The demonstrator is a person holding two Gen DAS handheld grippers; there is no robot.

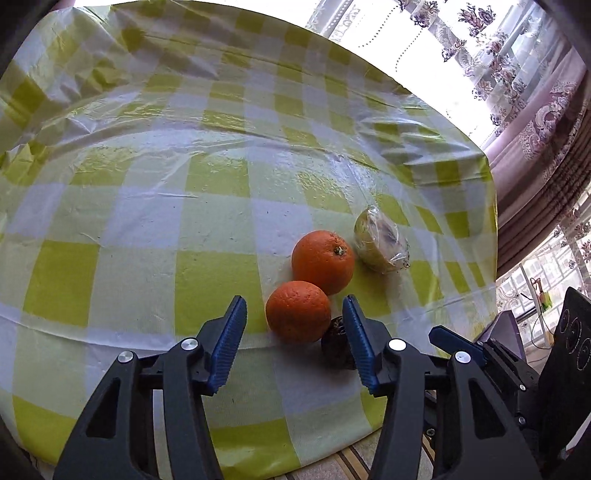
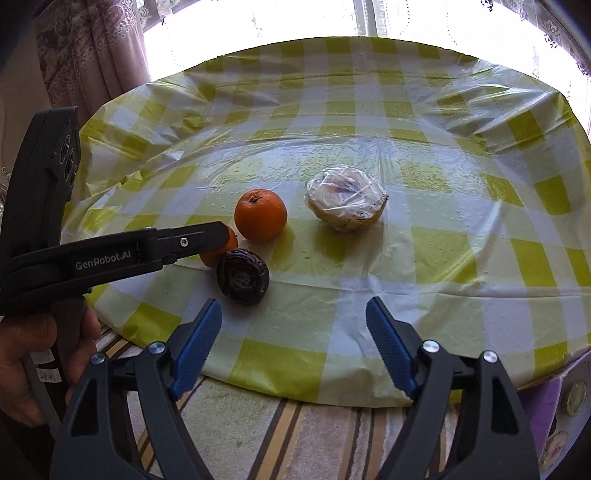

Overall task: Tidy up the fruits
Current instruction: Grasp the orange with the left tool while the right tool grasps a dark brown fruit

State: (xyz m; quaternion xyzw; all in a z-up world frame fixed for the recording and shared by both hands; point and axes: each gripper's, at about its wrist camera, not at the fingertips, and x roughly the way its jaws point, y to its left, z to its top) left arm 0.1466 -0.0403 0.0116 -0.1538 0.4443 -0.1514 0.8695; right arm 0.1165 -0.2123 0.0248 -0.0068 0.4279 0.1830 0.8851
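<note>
Two oranges (image 1: 298, 311) (image 1: 323, 261) touching | dark fruit (image 2: 242, 277) beside nearer orange | left gripper (image 1: 293, 306) wide around nearer orange | right gripper (image 2: 293, 310) wide

Left tongs (image 1: 293, 310) spread — flanking near orange (image 1: 297, 311).

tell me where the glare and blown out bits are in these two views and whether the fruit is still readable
Left wrist view: window at top right blown to white, sheen across the plastic-covered tablecloth; both oranges stay sharp. Right wrist view: backlit window washes out the far table edge, glare on the wrapped fruit; the dark wrinkled fruit reads clearly. Both show fisheye bending.
</note>
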